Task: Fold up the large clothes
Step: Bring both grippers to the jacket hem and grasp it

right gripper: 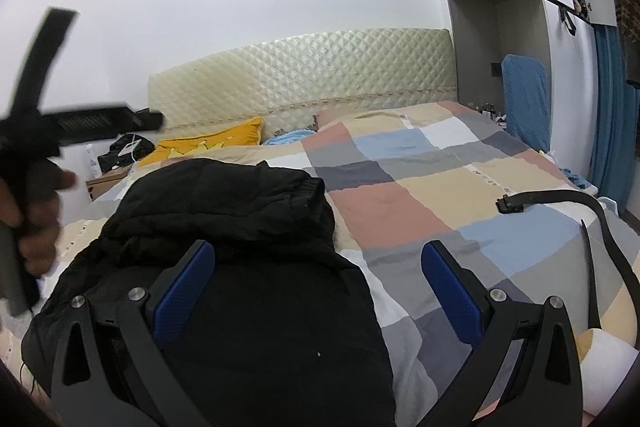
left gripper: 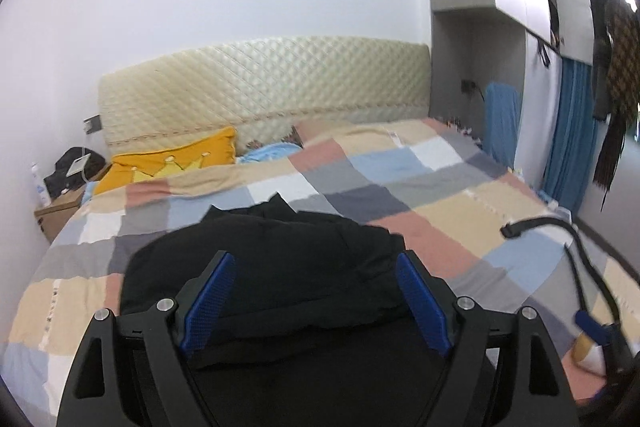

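Note:
A black padded garment (left gripper: 280, 259) lies bunched on the patchwork bed cover (left gripper: 440, 195), near the front left of the bed. My left gripper (left gripper: 316, 267) is open, its blue pads wide apart above the garment with nothing between them. In the right wrist view the garment (right gripper: 240, 227) fills the lower left. My right gripper (right gripper: 318, 259) is open and empty over the garment's right edge. The person's left hand holding the other gripper's handle (right gripper: 36, 203) shows blurred at the left of the right wrist view.
A black belt (right gripper: 568, 199) lies on the right side of the bed, also in the left wrist view (left gripper: 560, 227). A yellow pillow (left gripper: 176, 163) rests by the quilted headboard (left gripper: 264, 83). A bedside table (left gripper: 60, 207) stands at the left, a blue curtain (left gripper: 572, 131) at the right.

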The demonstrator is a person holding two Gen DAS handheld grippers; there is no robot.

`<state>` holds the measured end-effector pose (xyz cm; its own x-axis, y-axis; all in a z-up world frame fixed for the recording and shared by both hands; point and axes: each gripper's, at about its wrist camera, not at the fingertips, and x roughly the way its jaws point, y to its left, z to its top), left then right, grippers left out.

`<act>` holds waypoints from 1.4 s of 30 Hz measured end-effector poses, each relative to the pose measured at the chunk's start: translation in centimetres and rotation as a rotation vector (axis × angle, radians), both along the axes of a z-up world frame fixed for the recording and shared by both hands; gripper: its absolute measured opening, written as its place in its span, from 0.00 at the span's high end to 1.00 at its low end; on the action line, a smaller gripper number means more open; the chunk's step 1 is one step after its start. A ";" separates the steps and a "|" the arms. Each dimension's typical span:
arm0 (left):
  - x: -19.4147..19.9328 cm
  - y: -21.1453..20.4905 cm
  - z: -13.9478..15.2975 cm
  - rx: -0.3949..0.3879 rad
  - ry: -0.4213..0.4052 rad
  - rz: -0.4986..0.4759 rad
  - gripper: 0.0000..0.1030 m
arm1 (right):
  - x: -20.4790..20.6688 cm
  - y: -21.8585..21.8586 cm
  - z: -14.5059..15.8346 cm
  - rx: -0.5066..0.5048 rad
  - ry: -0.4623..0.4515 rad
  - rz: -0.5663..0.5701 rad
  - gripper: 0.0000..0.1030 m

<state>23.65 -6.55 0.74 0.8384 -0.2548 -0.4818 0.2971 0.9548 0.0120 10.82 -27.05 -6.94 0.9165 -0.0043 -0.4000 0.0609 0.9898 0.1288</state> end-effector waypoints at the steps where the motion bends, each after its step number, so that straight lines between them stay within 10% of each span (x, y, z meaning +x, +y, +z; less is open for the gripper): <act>1: -0.6 0.6 0.7 -0.011 -0.004 0.006 0.20 | -0.1 0.1 0.1 0.000 -0.004 0.004 0.00; 15: -10.3 8.9 5.7 -0.078 -0.023 0.104 0.20 | -1.8 1.3 1.3 0.023 -0.019 0.072 0.00; 42: -12.1 18.7 -7.4 -0.074 0.238 0.229 0.20 | -5.2 3.7 1.3 0.049 0.015 0.184 0.00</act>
<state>11.58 12.13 -6.62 0.7439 -0.1142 -0.6584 0.0604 0.9927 -0.1040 5.65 -23.34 -5.68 0.8937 0.1829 -0.4097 -0.1184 0.9769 0.1778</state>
